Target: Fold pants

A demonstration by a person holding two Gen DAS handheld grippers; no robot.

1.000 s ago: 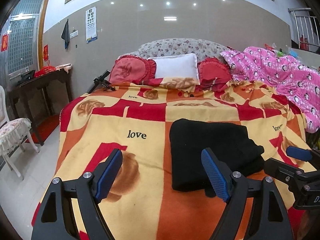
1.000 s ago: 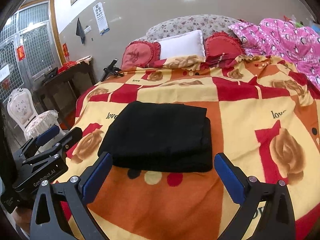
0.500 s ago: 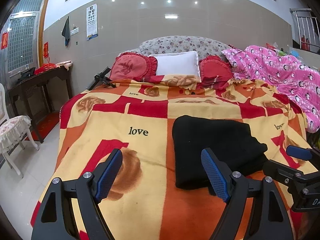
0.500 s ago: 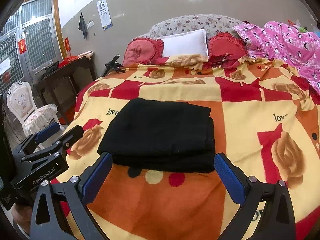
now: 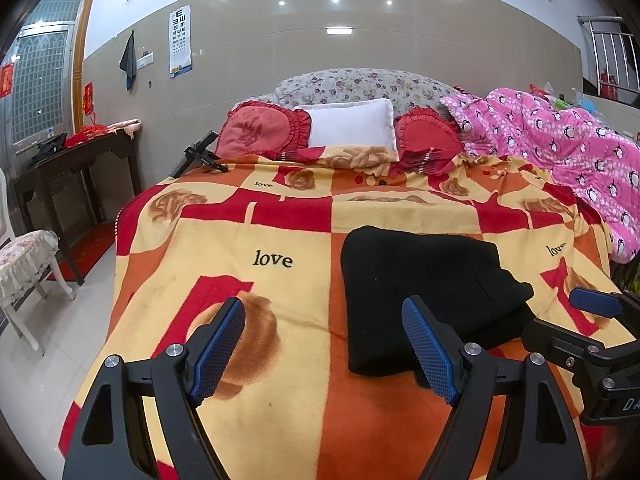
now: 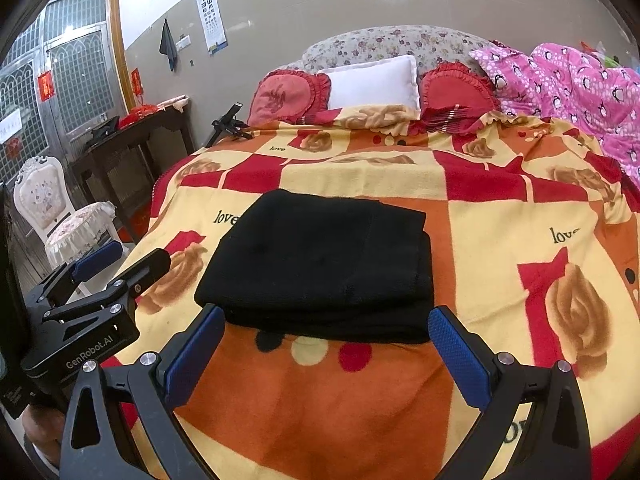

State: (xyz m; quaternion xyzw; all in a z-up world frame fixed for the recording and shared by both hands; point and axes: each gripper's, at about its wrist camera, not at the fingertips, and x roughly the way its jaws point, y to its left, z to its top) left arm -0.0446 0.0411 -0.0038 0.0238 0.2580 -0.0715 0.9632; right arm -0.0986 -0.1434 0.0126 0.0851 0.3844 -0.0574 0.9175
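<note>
Black pants (image 6: pixel 320 272) lie folded into a thick rectangle on the orange, red and yellow blanket (image 6: pixel 500 208); in the left wrist view the pants (image 5: pixel 424 284) sit right of centre. My left gripper (image 5: pixel 324 348) hangs open over the blanket near the foot of the bed, its right finger in front of the pants' near left corner. My right gripper (image 6: pixel 326 352) is open too, just short of the pants' near edge, holding nothing. Each view shows the other gripper at its side: the right one (image 5: pixel 600 344), the left one (image 6: pixel 92 296).
Red cushions (image 5: pixel 264 132) and a white pillow (image 5: pixel 352 124) lie at the head of the bed. A pink quilt (image 5: pixel 568 152) is heaped on the right. A dark side table (image 5: pixel 76 176) and a white chair (image 6: pixel 60 216) stand left of the bed.
Both grippers have drawn back a little and lifted slightly from the pants; the pants look smaller and farther off. The pants have not moved and both grippers stay open.
</note>
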